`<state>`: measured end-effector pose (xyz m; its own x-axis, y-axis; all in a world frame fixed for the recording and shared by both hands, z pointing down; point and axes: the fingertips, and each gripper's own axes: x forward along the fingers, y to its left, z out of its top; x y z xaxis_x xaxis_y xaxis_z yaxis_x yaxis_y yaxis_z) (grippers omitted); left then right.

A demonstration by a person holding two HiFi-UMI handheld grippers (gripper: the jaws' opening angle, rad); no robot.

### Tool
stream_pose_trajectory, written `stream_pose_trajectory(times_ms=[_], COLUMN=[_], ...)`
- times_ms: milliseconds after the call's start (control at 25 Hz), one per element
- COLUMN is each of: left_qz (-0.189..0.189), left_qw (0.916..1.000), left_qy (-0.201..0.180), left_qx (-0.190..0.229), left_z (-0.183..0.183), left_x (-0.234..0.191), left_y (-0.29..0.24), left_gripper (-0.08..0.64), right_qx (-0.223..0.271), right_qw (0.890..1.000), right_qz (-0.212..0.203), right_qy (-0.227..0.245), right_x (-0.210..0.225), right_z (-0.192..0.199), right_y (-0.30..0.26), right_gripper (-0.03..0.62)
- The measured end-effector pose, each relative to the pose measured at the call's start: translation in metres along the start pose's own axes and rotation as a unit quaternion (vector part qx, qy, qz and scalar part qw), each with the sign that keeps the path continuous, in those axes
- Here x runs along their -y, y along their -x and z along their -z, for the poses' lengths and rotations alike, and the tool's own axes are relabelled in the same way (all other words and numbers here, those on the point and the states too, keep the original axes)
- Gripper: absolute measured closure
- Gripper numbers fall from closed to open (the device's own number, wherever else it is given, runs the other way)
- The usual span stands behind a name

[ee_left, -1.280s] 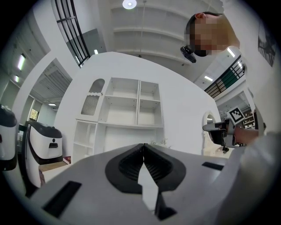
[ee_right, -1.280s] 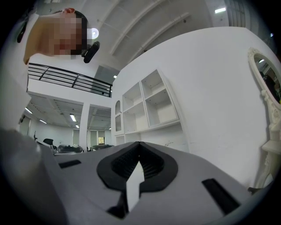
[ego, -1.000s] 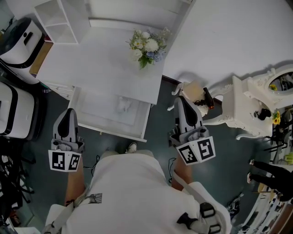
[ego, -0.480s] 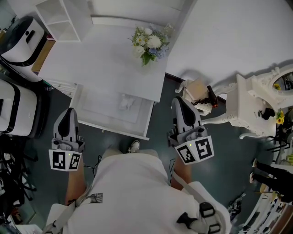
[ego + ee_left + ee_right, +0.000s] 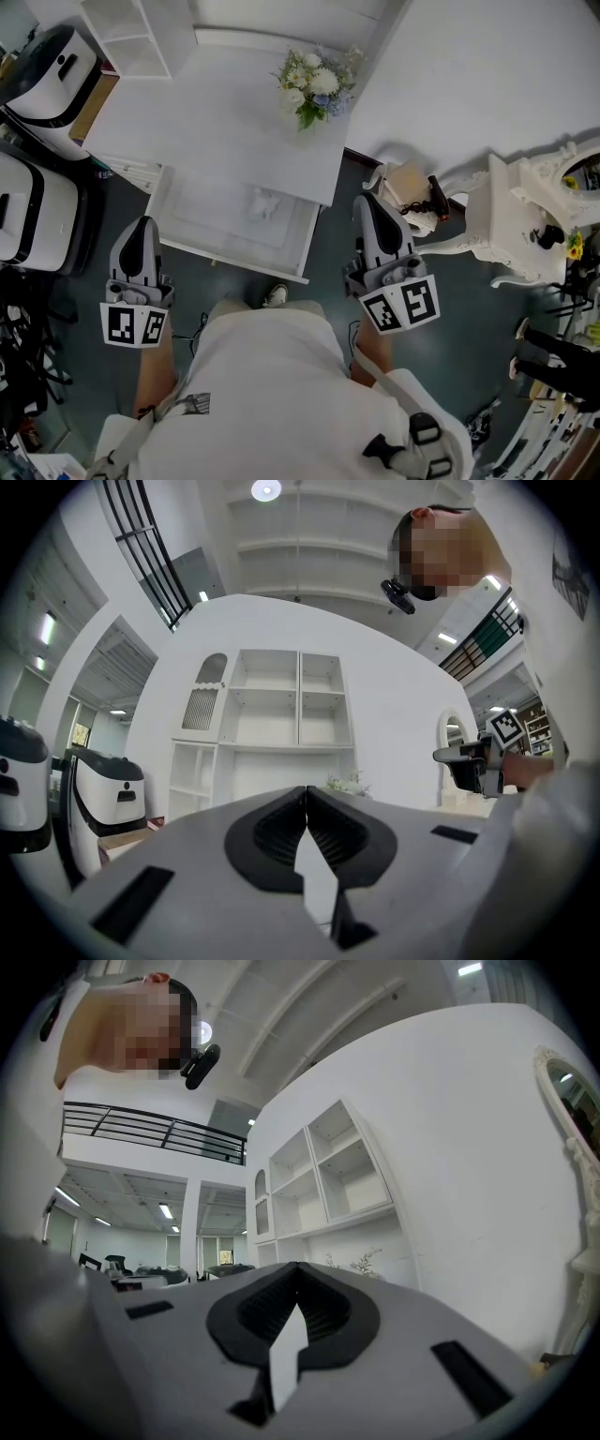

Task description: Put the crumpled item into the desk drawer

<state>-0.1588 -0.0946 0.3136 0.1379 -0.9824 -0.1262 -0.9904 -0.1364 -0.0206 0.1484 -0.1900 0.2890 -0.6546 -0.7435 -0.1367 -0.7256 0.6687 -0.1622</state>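
Evidently placing step complete: crumpled item [image 5: 265,202] lies inside open drawer [image 5: 234,264], right of middle, close under desk [image 5: 216,122] front edge. Left gripper [image 5: 142,228] and right gripper [image 5: 367,202] both closed, empty, short of drawer front. Next move, likely: push drawer front squarely shut.

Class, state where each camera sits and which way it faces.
Head view: on the person's head, facing steeply down at desk and open drawer; torso, left gripper, right gripper show.
Left gripper view: on that gripper, facing along shut jaws to the shelf unit; person's torso at right.
Right gripper view: likewise on its gripper; torso at left.
Shared: both gripper views show the shelf unit.
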Motion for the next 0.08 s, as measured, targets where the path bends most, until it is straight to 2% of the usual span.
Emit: stream_pose_trajectory(times_ms=[80], left_qz=[0.000], left_qw=[1.0000], left_qy=[0.000], left_qx=[0.001], left_z=[-0.0006], left_x=[-0.0014], left_y=[0.0011], left_gripper=[0.543], right_qx=[0.001], right_qw=[1.000], right_qz=[-0.001], right_qy=[0.001], right_x=[-0.0021], right_z=[-0.0007], right_y=[-0.0013], right_gripper=[0.583])
